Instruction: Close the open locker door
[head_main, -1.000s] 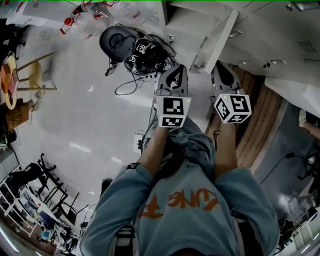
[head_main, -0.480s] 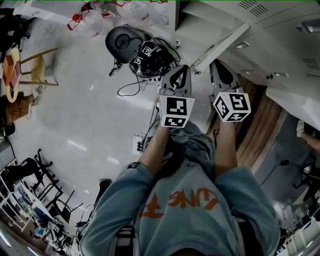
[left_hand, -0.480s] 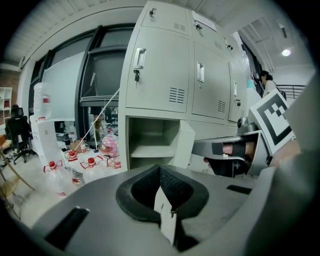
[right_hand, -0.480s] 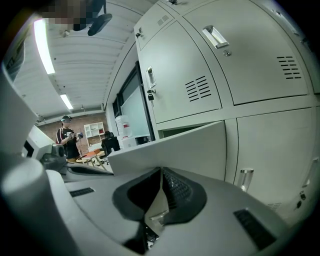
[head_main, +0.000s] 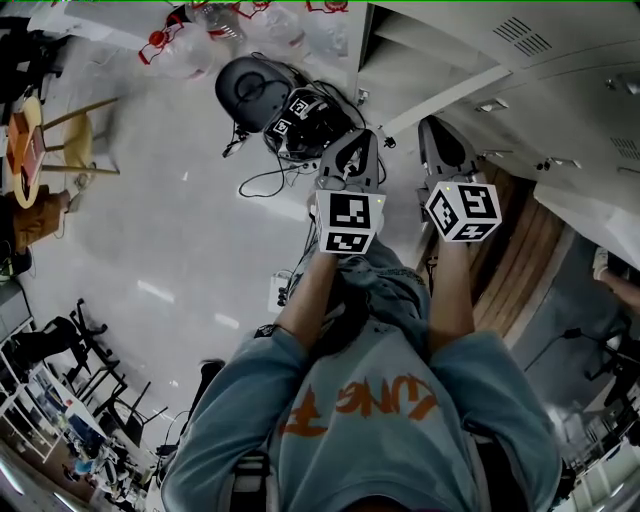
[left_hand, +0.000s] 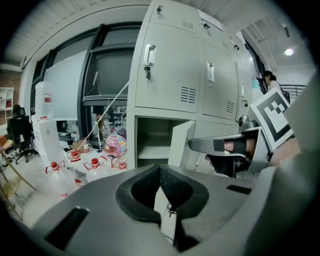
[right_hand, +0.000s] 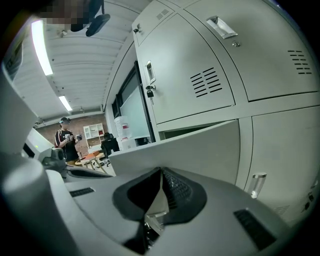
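The open locker door (head_main: 440, 98) stands ajar from the grey locker bank (head_main: 560, 90) at the upper right of the head view. In the left gripper view its compartment (left_hand: 152, 142) shows with the door (left_hand: 181, 145) hinged at its right. My right gripper (head_main: 440, 135) is shut and held close against the door's outer face (right_hand: 190, 150), with nothing between its jaws (right_hand: 161, 172); I cannot see whether it touches. My left gripper (head_main: 347, 160) is also shut and empty (left_hand: 161, 172). It hangs left of the door, facing the compartment.
Several red-capped water bottles (left_hand: 75, 160) and a pink helmet (left_hand: 116, 145) lie on the floor left of the lockers. A black bag with cables (head_main: 290, 110) sits ahead of my left gripper. A wooden stool (head_main: 70, 140) stands at the far left, and a person (right_hand: 65, 137) stands far off.
The locker door has swung in toward the locker bank and now stands at a narrower angle. Both grippers have moved slightly forward toward the lockers, and both stay shut.
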